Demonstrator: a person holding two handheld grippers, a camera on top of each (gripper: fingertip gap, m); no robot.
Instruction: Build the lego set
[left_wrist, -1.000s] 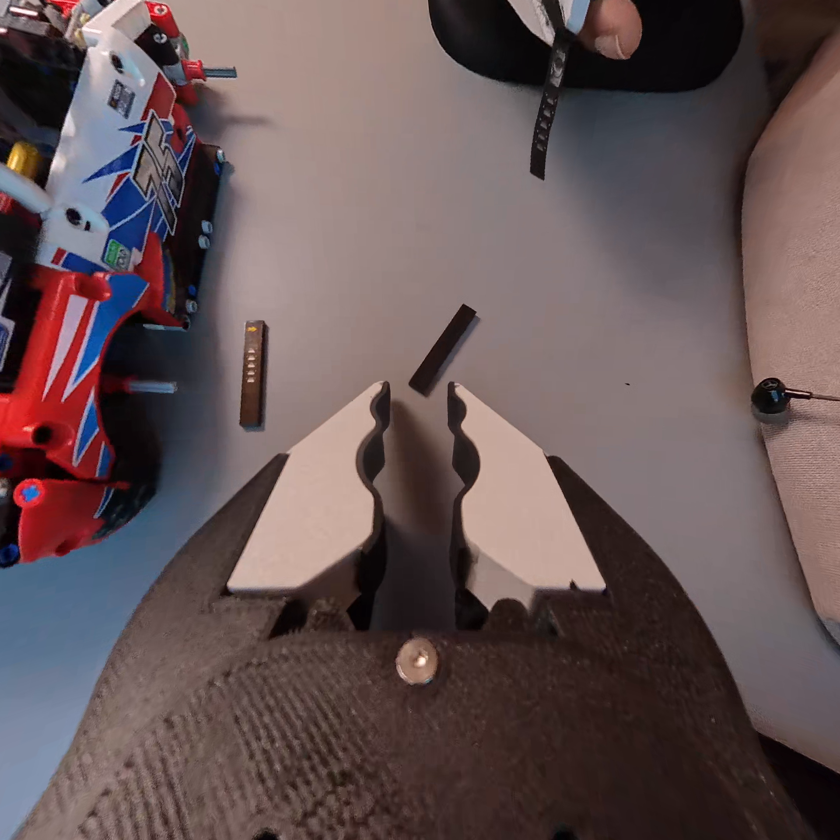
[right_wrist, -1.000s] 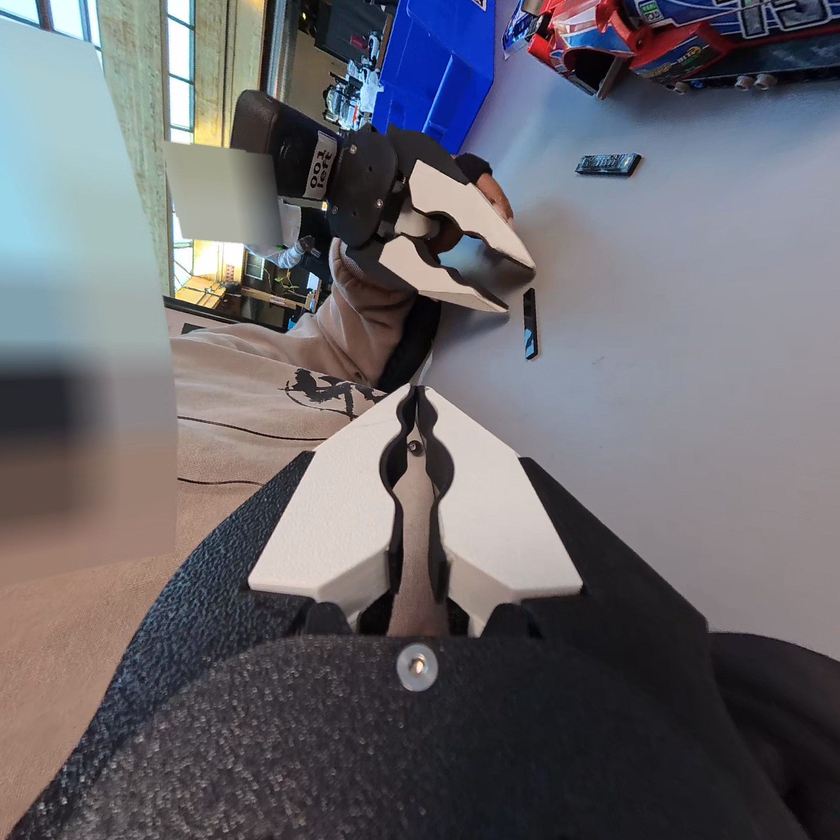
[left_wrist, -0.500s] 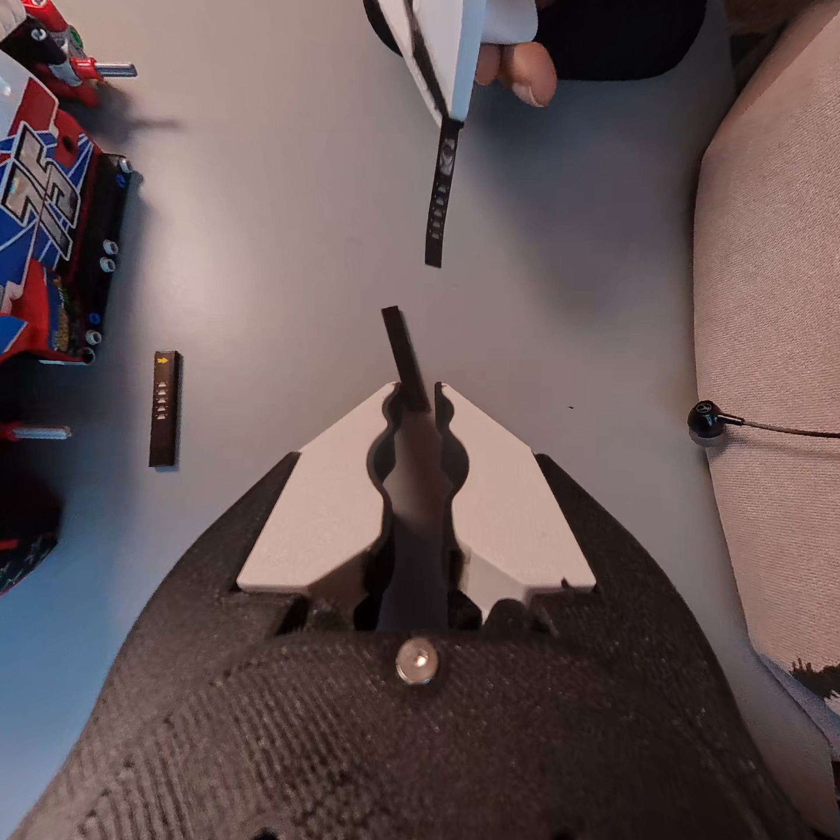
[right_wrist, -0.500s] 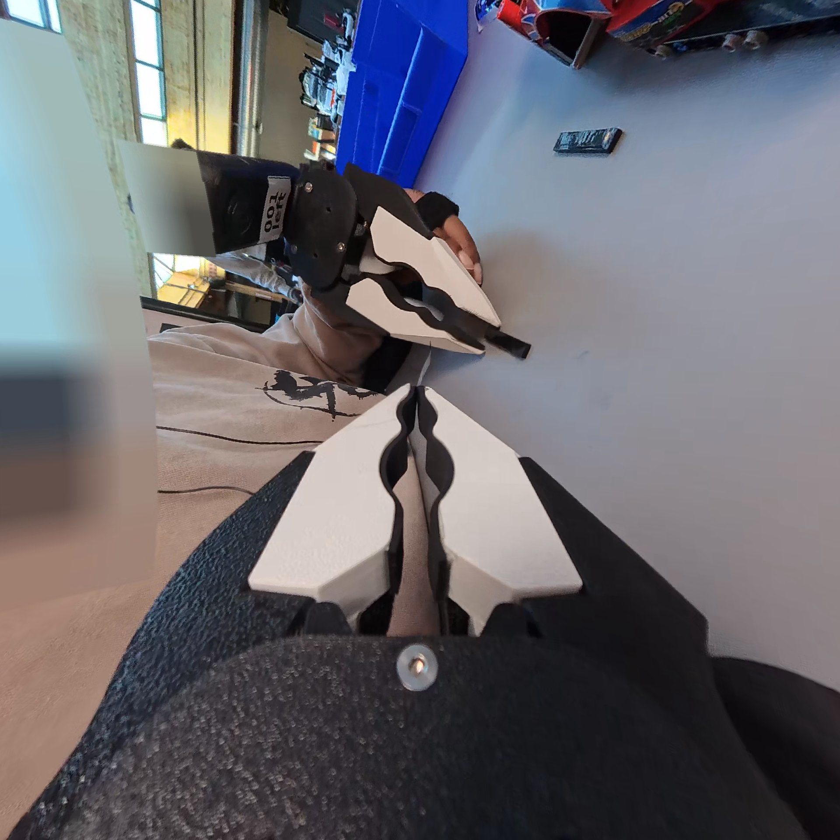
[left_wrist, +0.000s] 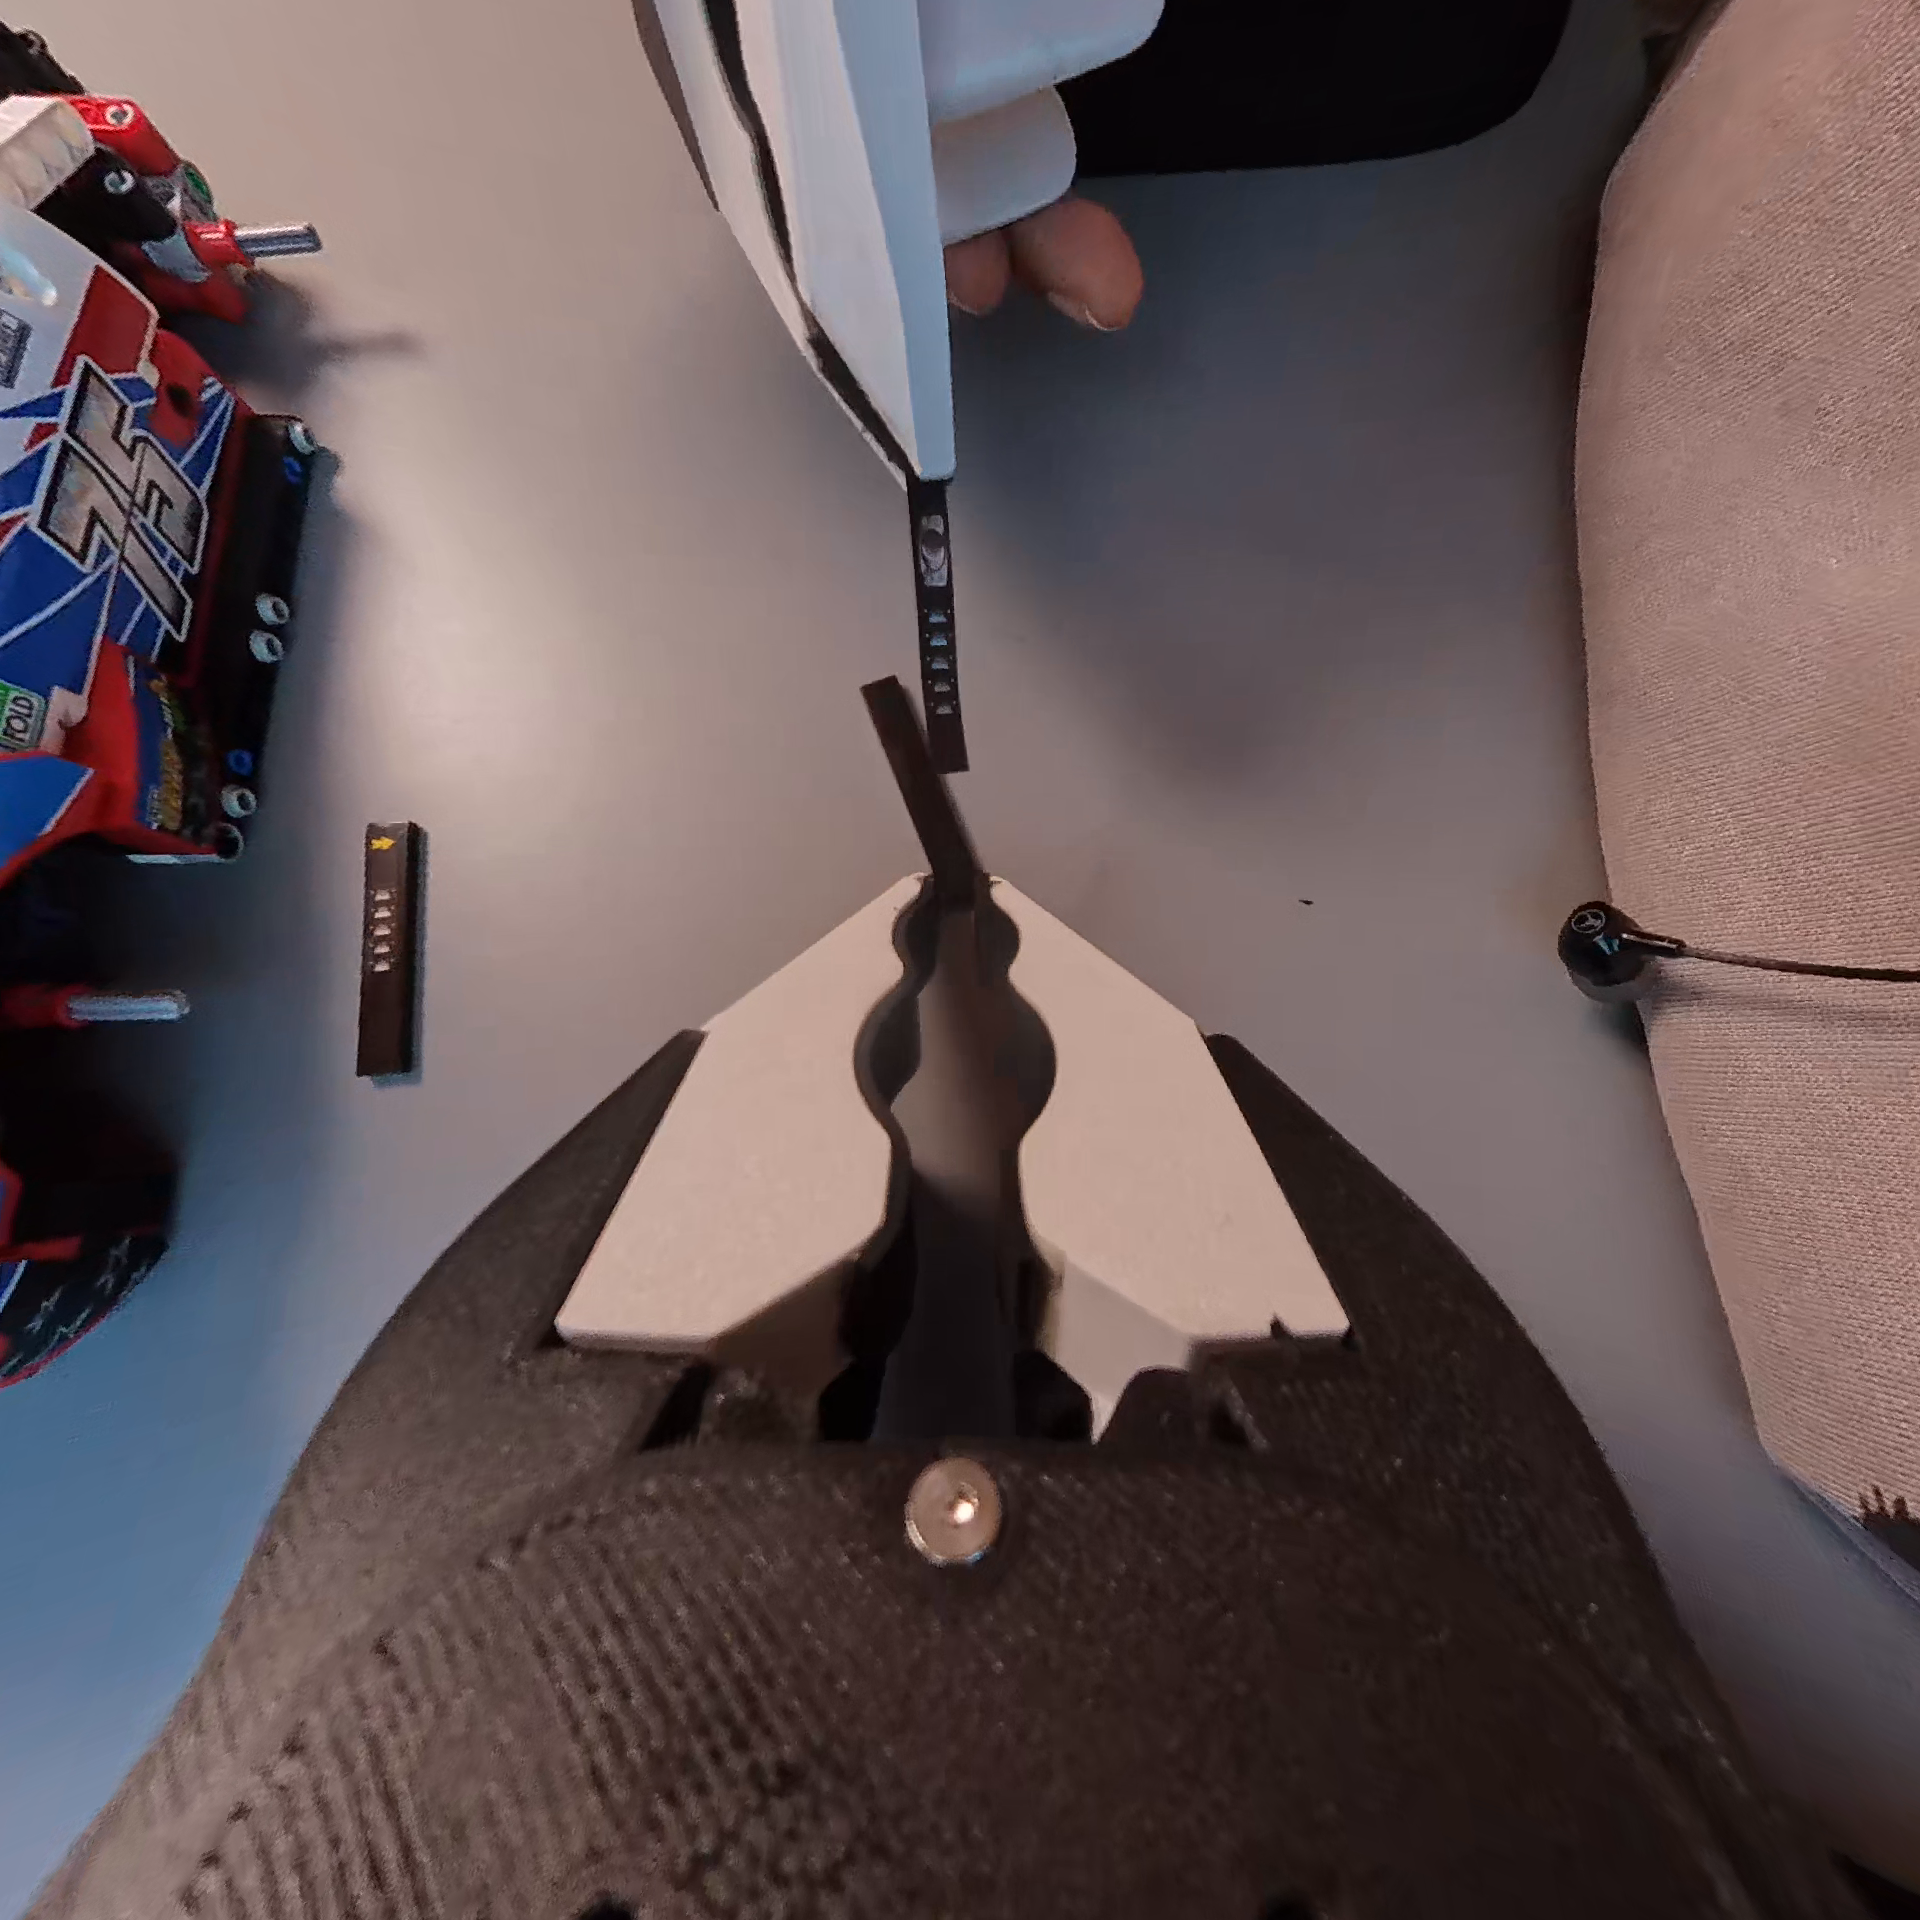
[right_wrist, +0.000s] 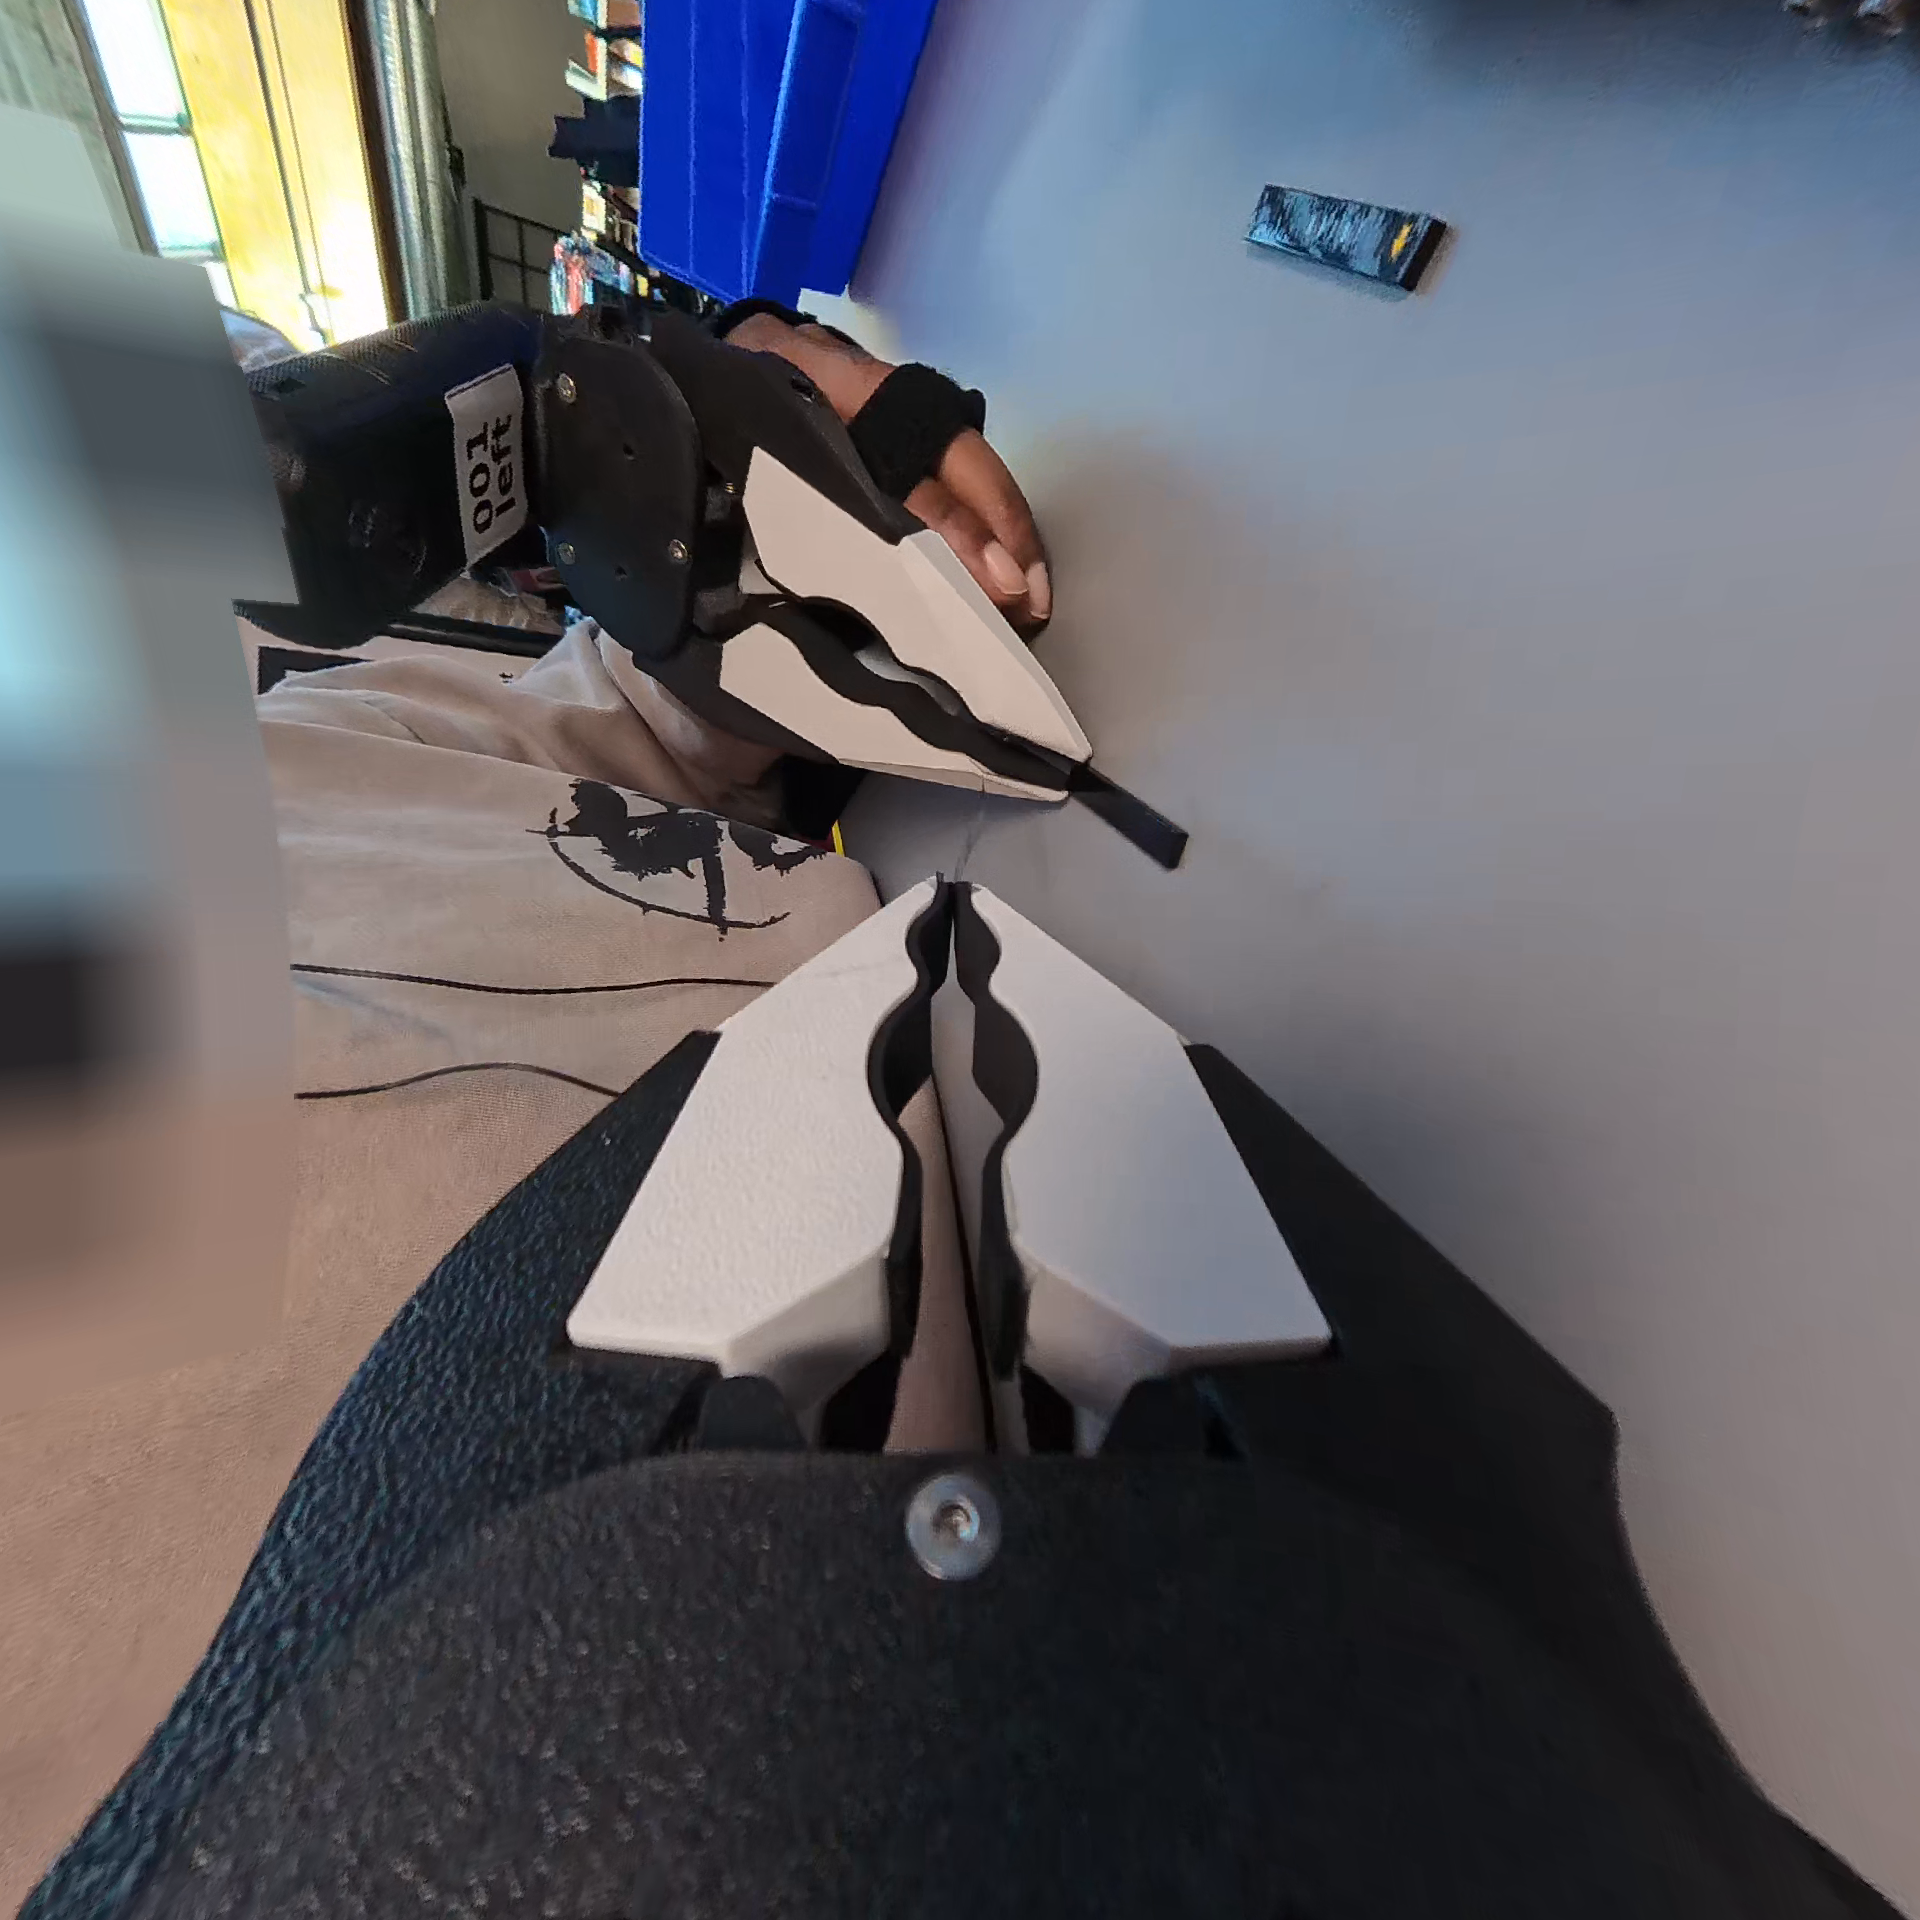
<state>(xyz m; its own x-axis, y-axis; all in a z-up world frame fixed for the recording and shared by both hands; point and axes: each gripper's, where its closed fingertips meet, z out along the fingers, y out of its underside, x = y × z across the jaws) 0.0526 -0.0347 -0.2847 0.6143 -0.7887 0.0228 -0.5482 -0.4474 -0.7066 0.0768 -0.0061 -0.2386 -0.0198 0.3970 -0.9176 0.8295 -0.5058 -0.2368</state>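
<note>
My left gripper (left_wrist: 951, 883) is clamped on a plain black strip (left_wrist: 920, 779), whose free end runs out toward twelve o'clock, tipped slightly to eleven. Just past it, at twelve, my right gripper (left_wrist: 930, 473) pinches a printed black strip (left_wrist: 938, 634) that hangs back toward six. Their free ends overlap, though I cannot tell if they touch; both long axes lie nearly in line. A third strip (left_wrist: 390, 951) rests at nine, the lego car (left_wrist: 125, 582) beyond at ten.
</note>
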